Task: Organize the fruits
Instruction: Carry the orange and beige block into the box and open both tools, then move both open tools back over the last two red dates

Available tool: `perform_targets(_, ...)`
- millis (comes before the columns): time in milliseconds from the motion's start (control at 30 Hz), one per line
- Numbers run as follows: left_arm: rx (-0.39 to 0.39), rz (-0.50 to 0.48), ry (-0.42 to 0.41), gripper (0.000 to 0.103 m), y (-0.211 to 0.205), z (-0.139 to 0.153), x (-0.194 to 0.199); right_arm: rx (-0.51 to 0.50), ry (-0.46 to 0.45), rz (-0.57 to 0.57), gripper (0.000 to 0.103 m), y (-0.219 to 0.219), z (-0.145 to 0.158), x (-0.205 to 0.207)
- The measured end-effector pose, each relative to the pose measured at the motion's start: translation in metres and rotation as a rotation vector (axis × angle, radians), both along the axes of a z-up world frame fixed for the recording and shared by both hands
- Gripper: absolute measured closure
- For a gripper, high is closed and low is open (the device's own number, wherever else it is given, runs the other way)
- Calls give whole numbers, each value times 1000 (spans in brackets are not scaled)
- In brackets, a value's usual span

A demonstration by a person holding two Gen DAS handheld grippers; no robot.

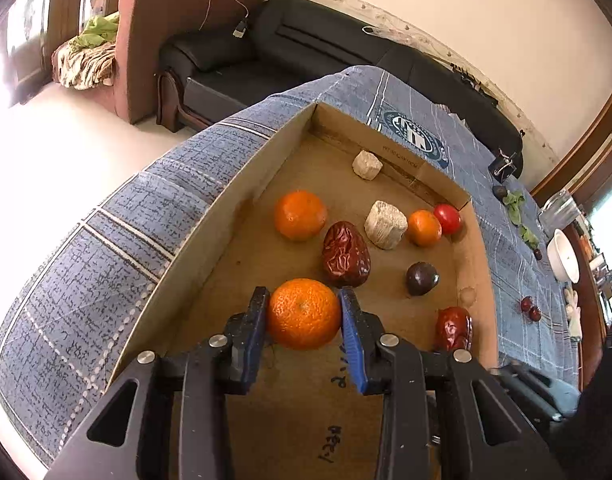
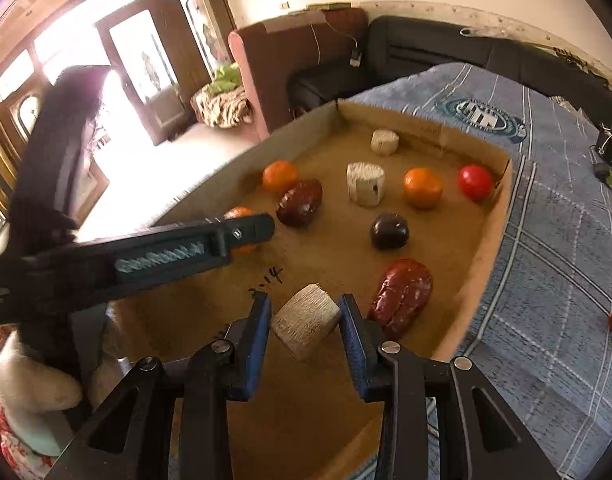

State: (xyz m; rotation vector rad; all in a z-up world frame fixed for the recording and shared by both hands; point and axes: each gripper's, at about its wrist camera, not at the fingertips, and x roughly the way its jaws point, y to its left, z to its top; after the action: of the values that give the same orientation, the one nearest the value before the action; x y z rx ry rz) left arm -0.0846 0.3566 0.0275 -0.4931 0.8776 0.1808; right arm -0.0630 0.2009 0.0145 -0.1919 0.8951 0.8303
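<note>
While left tongs (image 1: 304,312) clamp an orange (image 1: 304,314), right tongs (image 2: 306,320) clamp a pale block (image 2: 306,326).

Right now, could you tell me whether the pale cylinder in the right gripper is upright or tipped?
Tipped. The pale cylinder sits tilted between the right gripper pads, its ridged side facing up, over the cardboard tray.

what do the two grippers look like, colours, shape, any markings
Both the left gripper and the right gripper have black angular arms with triangular cut-outs, silver round pivot bolts and blue ribbed pads on the fingers. Seen from the right wrist, the left one bears raised pale lettering, too blurred to read.
</note>
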Motion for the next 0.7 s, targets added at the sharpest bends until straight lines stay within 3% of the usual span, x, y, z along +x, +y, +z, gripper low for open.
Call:
perform_targets(233, -34, 9, -64, 53, 4, 14, -18, -9, -45, -14, 58, 3, 3, -2)
perform_targets(400, -9, 20, -128, 47, -5, 35, -38, 48, -95, -46, 38, -19, 29, -14)
perform_targets(533, 95, 48, -176, 39, -25, 56, -54, 79, -126, -136, 33, -56, 47, -29)
perform_targets(600, 218, 74, -192, 30, -46, 68, -61, 126, -129, -213, 28, -86, 52, -36)
perform_targets(667, 310, 70, -205, 14, -66, 77, -64, 181, -116, -295, 25, -115, 53, -42)
perform_targets(700, 331, 57, -215, 14, -74, 81, -64, 208, -98, -332, 25, -129, 51, -44)
